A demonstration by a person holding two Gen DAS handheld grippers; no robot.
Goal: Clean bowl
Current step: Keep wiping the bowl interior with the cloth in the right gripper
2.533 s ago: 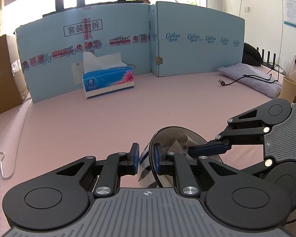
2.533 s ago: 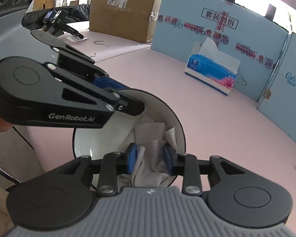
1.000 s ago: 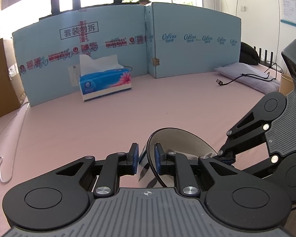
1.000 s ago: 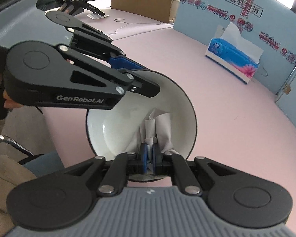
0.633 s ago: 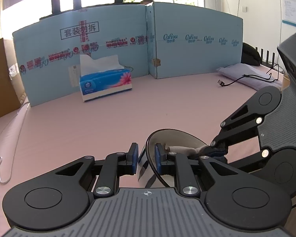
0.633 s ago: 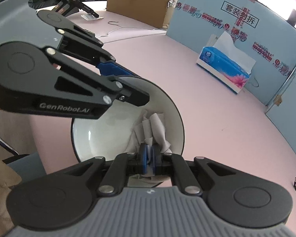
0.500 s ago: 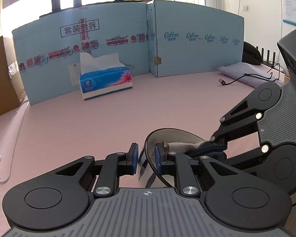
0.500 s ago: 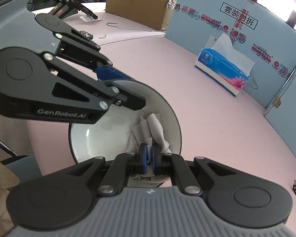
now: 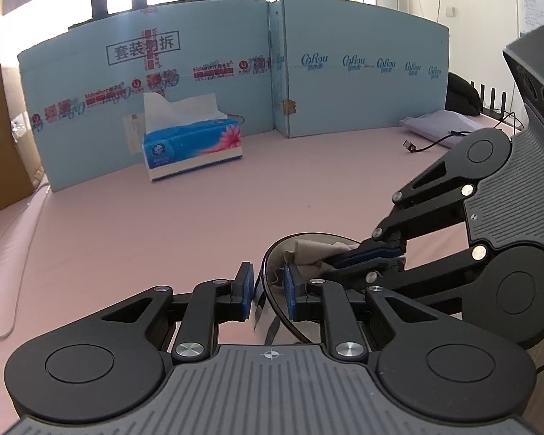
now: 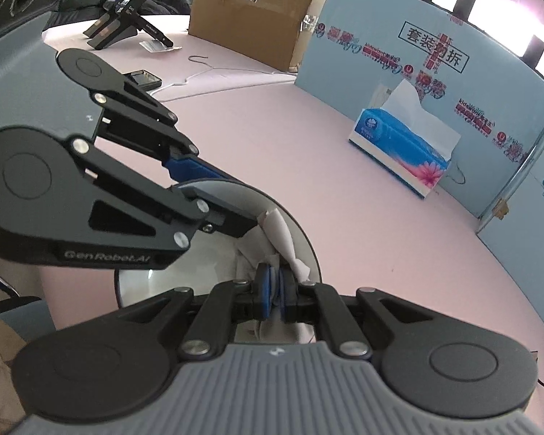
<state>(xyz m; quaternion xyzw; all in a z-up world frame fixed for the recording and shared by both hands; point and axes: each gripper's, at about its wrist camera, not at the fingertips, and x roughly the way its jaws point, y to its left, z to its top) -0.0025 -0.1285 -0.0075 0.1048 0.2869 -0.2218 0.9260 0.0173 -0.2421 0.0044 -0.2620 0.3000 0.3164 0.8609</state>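
A round bowl with a white inside and dark rim (image 10: 156, 282) is held tilted above the pink table (image 9: 199, 217), its lower part hidden behind the gripper bodies in both views. The left gripper (image 9: 268, 290) has its blue pads clamped on the bowl's rim, one outside and one inside. The right gripper (image 10: 276, 291) has its jaws pressed together on a crumpled white tissue (image 10: 283, 235) inside the bowl; the tissue's lower end is hidden behind the pads. A blue tissue box (image 9: 192, 152) stands well apart, before a pale blue cardboard screen (image 9: 362, 83). Compared with two and a half seconds ago, the right jaws, then apart, have closed on the tissue.
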